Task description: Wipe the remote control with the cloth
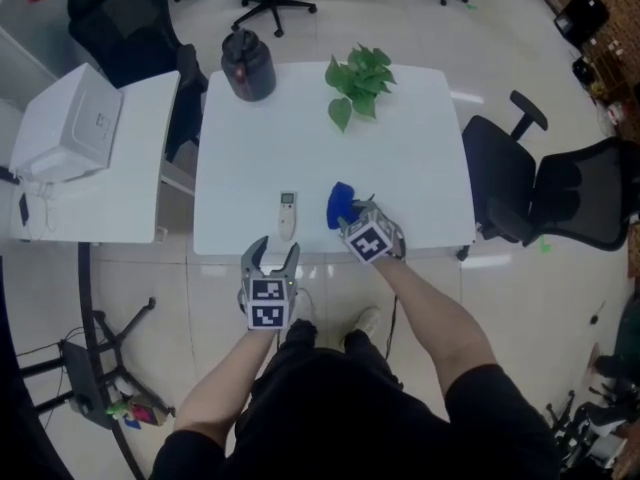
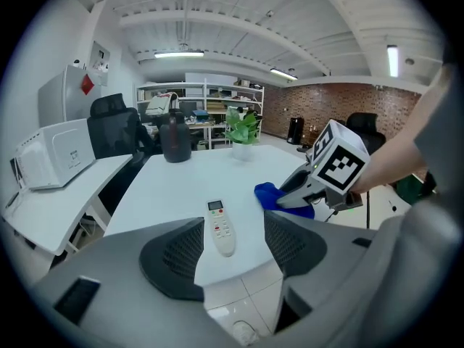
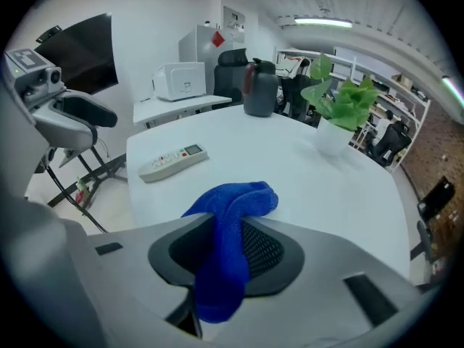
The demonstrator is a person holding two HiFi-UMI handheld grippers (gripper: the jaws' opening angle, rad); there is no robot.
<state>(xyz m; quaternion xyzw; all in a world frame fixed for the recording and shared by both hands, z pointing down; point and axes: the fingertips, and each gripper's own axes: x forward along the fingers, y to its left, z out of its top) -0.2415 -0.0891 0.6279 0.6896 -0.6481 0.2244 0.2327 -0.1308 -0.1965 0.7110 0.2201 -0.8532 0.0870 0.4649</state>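
Observation:
A white remote control (image 1: 287,215) lies near the front edge of the white table (image 1: 400,158), screen end pointing away from me. My left gripper (image 1: 273,251) hovers just in front of the table edge, open and empty; in the left gripper view the remote (image 2: 220,227) shows between its jaws, farther off on the table. To the right of the remote, my right gripper (image 1: 353,213) is low over the table and shut on a blue cloth (image 1: 339,204). In the right gripper view the cloth (image 3: 233,220) hangs bunched between the jaws, with the remote (image 3: 172,161) to its left.
A dark jug (image 1: 247,65) and a potted plant (image 1: 358,80) stand at the table's far side. A white appliance (image 1: 65,123) sits on a side table to the left. A black office chair (image 1: 540,183) stands to the right of the table.

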